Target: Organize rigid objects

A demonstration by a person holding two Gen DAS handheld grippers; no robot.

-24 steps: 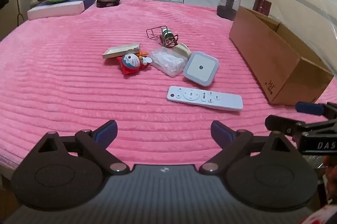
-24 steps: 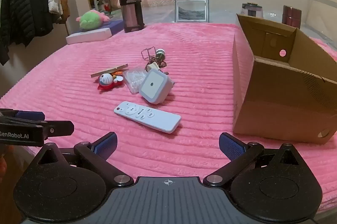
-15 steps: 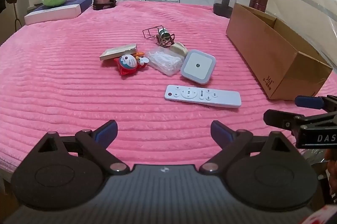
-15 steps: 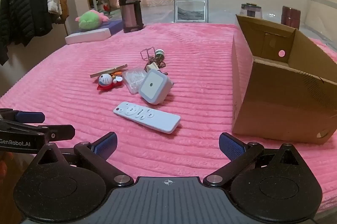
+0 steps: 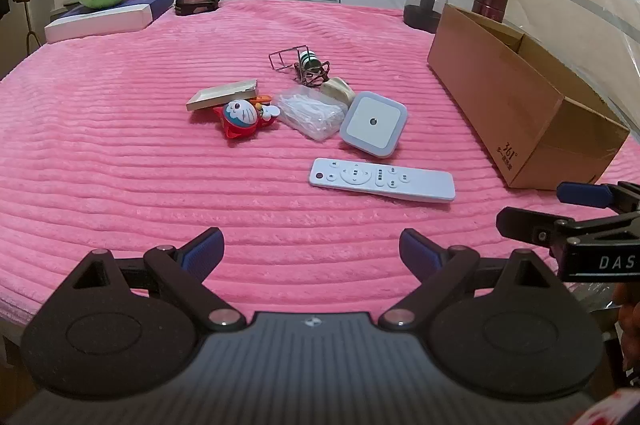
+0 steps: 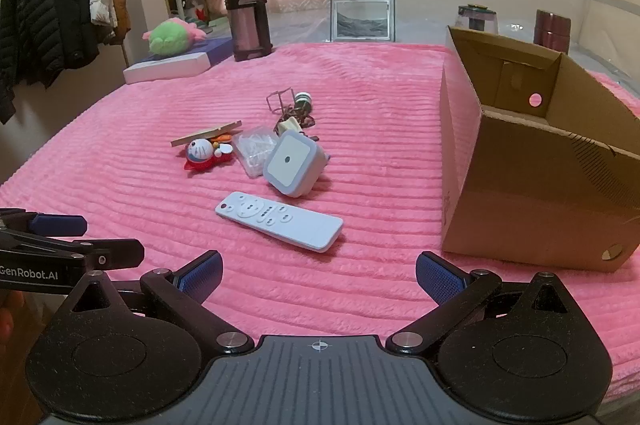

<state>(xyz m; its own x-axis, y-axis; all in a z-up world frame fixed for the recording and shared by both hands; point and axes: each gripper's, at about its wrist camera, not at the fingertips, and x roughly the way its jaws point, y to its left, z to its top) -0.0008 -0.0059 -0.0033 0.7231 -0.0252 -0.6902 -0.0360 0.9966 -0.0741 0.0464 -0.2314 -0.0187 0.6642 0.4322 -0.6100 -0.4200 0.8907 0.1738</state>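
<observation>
**A:** What did the two views show?

**B:** Both tongs stood released with nothing between the pads: the left gripper (image 5: 311,251) and the right gripper (image 6: 319,275) hovered over the near edge of the pink blanket (image 5: 120,153). The rigid objects lay in a loose cluster mid-blanket: a white remote (image 5: 382,179) nearest, a square night light (image 5: 374,124) just behind it, then a clear packet (image 5: 312,113), a Doraemon toy (image 5: 242,117) under a flat tin (image 5: 223,94), and a wire tangle (image 5: 306,65). The cardboard box (image 6: 532,161) stood open to the right, apparently empty.

**A:** What could have gone wrong from there?

**B:** Probably three things. The remote lay flat in deep pile, so pads closing on its thin edges might have slipped or dug into the fabric. The cluster was tightly packed; taking the night light could have dragged the packet touching it. The wire tangle might have snagged a neighbour when lifted.

**A:** And the box?

**B:** Its near wall stood tall, so a low carry could have struck it.
</observation>
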